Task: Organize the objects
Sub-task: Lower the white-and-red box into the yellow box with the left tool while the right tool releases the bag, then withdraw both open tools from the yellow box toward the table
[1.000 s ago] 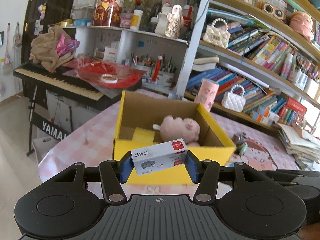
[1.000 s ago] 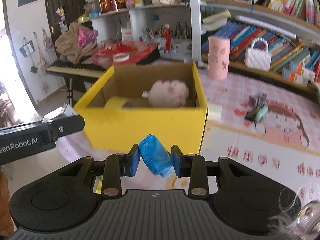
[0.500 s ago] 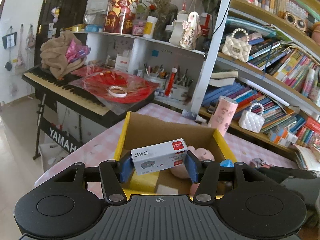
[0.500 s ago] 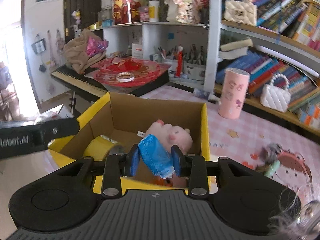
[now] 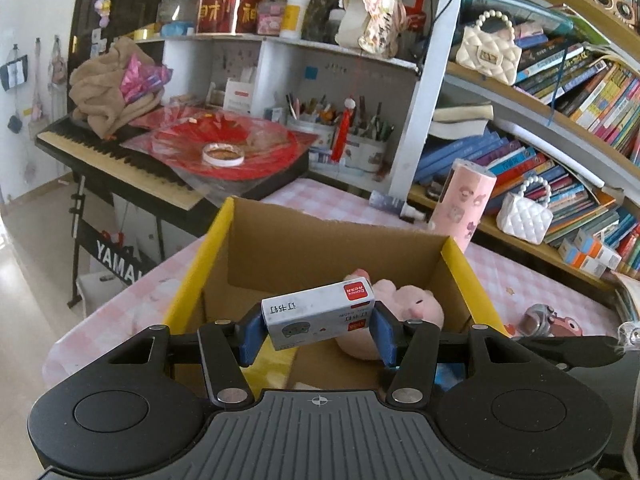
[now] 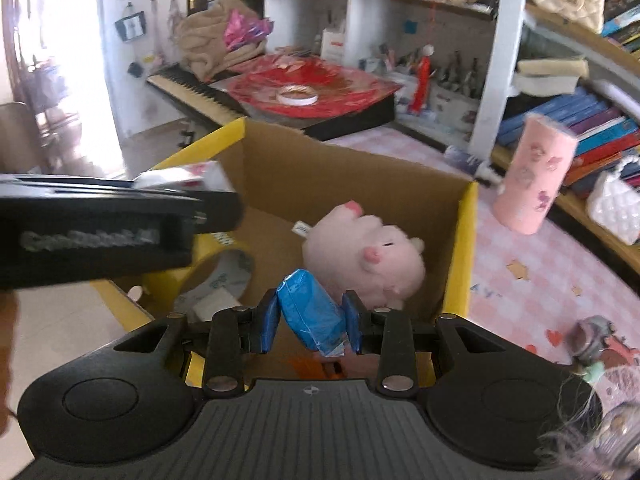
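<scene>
Hovering over the yellow cardboard box (image 5: 336,264) at mid-frame, you are carrying both items to be dropped in beside the pink plush pig (image 6: 368,256) and the tape roll (image 6: 216,276). Your left gripper (image 5: 318,326) is clamping the white staple box (image 5: 318,312), its long axis running left to right across the frame, red label toward the right. Your right gripper (image 6: 312,322) is squeezing a blue wrapped packet (image 6: 310,314), long axis slanting from upper left to lower right. Next, I judge, you are needing to lower and release over bare floor.
</scene>
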A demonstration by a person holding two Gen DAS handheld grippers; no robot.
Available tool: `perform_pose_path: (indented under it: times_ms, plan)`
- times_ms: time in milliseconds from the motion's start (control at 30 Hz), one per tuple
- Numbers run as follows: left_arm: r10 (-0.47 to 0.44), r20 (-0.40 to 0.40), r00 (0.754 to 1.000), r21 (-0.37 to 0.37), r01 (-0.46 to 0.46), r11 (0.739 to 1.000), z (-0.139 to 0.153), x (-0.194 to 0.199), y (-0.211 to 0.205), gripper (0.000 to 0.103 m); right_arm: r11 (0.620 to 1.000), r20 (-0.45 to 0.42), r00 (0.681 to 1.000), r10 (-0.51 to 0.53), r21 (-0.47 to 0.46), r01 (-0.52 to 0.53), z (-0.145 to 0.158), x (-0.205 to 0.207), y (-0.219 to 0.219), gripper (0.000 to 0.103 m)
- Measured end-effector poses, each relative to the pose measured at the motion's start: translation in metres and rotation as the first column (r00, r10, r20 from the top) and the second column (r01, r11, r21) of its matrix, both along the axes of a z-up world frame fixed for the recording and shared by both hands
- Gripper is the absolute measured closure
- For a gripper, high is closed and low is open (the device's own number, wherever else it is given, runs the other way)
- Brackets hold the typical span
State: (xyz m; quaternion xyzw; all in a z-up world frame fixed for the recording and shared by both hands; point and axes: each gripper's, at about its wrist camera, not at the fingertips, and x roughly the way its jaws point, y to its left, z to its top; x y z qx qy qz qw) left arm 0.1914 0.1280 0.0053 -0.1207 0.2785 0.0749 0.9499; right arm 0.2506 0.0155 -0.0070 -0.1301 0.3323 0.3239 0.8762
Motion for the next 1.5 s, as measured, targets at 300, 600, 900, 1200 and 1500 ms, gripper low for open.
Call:
perform_pose_path:
  times_ms: [300, 600, 900, 1200, 1500]
  plan:
    - [-0.044, -0.063, 0.997, -0.007, 0.044, 0.999, -0.013, 0.017, -0.012, 0.05, 0.998, -0.098, 0.994, 0.043, 0.041, -0.039, -0.002, 0.007, -0.005, 0.07]
    - [-0.042, -0.098, 0.994, 0.017, 0.044, 0.999, -0.022, 0.019, -0.013, 0.049, 0.999, -0.021, 0.999, 0.042, 0.032, -0.041, 0.001, -0.002, -0.007, 0.063]
    - [-0.057, -0.077, 0.995, 0.051, 0.061, 0.997, -0.017, 0.011, -0.015, 0.035, 0.999, 0.073, 0.997, -0.016, 0.029, 0.014, 0.012, -0.025, -0.027, 0.051]
    - [-0.011, 0.084, 0.996, 0.077, 0.004, 0.997, 0.015, -0.022, -0.01, 0.022, 0.989, 0.113, 0.987, -0.117, 0.101, 0.106, 0.03, -0.046, -0.043, 0.049]
    - [0.005, 0.095, 0.996, 0.065, -0.011, 0.998, 0.02, -0.07, 0.001, 0.019, 0.957, 0.086, 0.958, -0.274, 0.128, 0.262, 0.031, -0.073, -0.063, 0.049]
